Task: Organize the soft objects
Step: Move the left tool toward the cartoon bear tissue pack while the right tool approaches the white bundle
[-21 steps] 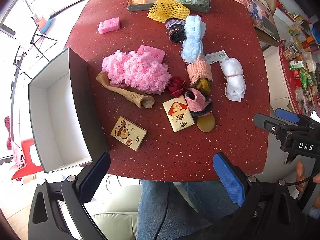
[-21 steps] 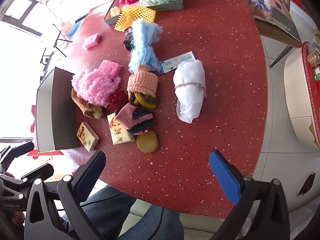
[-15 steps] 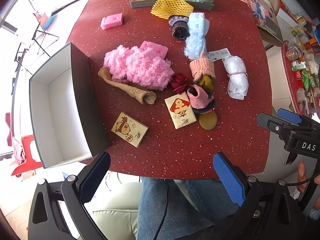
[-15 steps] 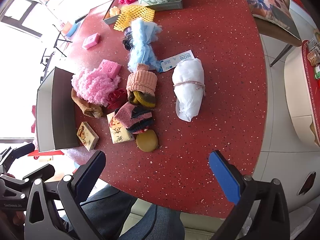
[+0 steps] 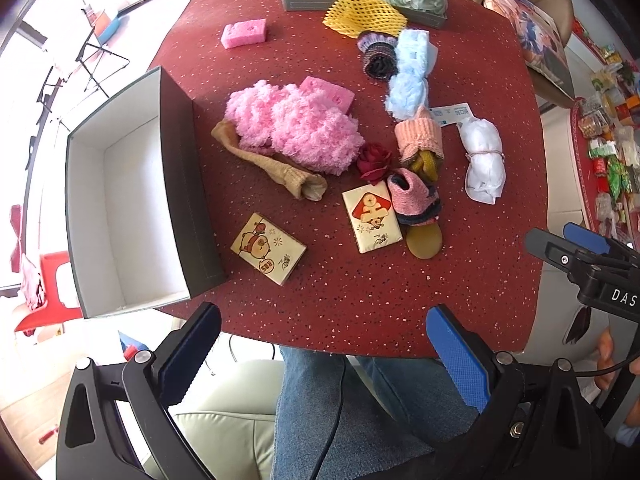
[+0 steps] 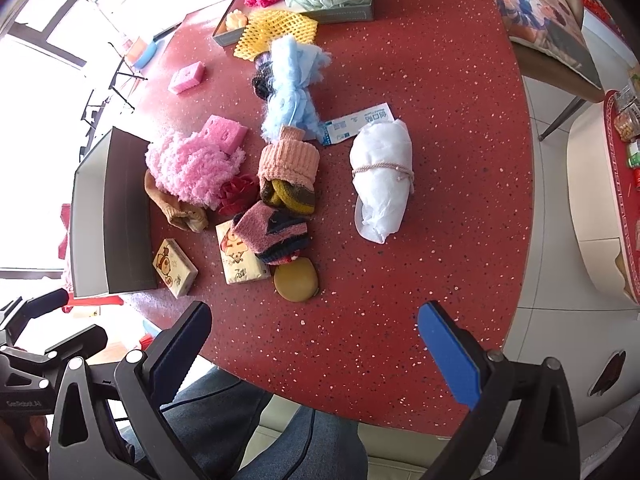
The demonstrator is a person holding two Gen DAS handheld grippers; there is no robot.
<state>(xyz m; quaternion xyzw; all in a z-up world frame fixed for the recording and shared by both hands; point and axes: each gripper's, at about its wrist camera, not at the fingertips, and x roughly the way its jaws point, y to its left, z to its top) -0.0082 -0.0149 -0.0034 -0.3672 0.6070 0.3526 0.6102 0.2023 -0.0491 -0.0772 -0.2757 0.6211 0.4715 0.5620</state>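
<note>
Left gripper [image 5: 320, 354]: held above near edge of red table [image 5: 360, 300], jaws spread wide, nothing between blue pads [image 5: 460, 356]. Fingers point forward over table. Right gripper [image 6: 316, 350]: also above near edge of table, jaws spread wide, pads bare. Right gripper body visible in left wrist view at table's right side, beyond edge; part of hand [image 5: 606, 354] showing below it. Person's legs in jeans [image 5: 320, 400] under near edge of table, between both grippers.

Two pink sponges [image 5: 244, 33] [image 5: 328, 92]; two tissue packs [image 5: 268, 254] [image 5: 372, 218]; one open box [image 5: 132, 208].
</note>
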